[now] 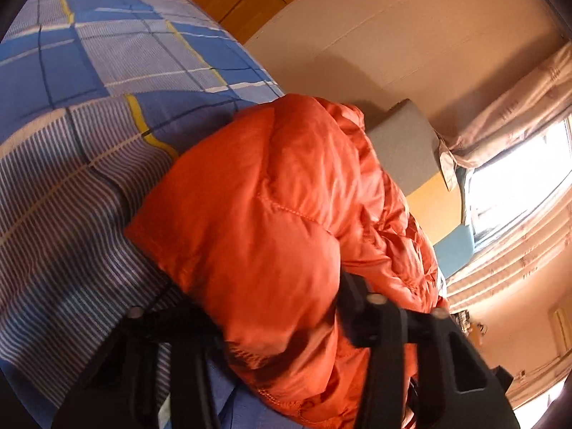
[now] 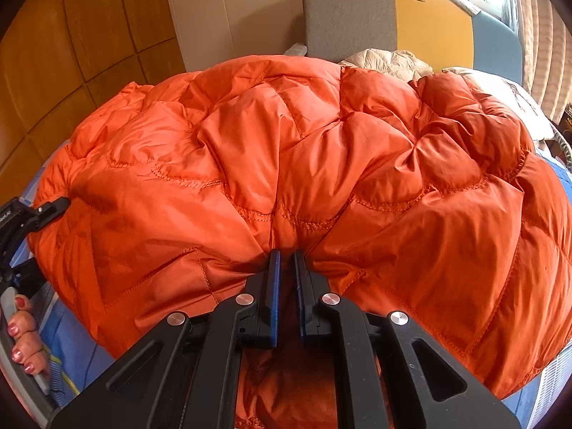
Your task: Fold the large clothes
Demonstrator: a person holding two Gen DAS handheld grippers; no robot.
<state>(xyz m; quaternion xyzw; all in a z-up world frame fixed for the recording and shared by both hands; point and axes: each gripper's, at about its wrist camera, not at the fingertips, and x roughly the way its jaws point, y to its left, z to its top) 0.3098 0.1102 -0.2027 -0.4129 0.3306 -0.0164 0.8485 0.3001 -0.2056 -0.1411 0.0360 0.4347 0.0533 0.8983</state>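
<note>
An orange quilted down jacket [image 2: 321,150] lies spread and puffed up on a bed with a blue checked sheet [image 1: 107,71]. My right gripper [image 2: 287,255] is at the jacket's near edge, its blue pads shut on a pinched fold of orange fabric. At the jacket's left corner [image 1: 257,186], a thick puffy bulge sits between the black fingers of my left gripper [image 1: 257,296], which press on it from both sides. From the right wrist view the left gripper [image 2: 53,207] shows at the jacket's left edge, with a person's hand [image 2: 25,336] on its handle.
A padded headboard [image 2: 346,10] in grey, yellow and blue panels stands behind the bed. A beige quilted garment [image 2: 389,60] and a pale pillow [image 2: 514,96] lie beyond the jacket. Curtains [image 1: 507,125] and a bright window [image 1: 518,186] are on the right; a wooden panelled wall [image 2: 71,53] is on the left.
</note>
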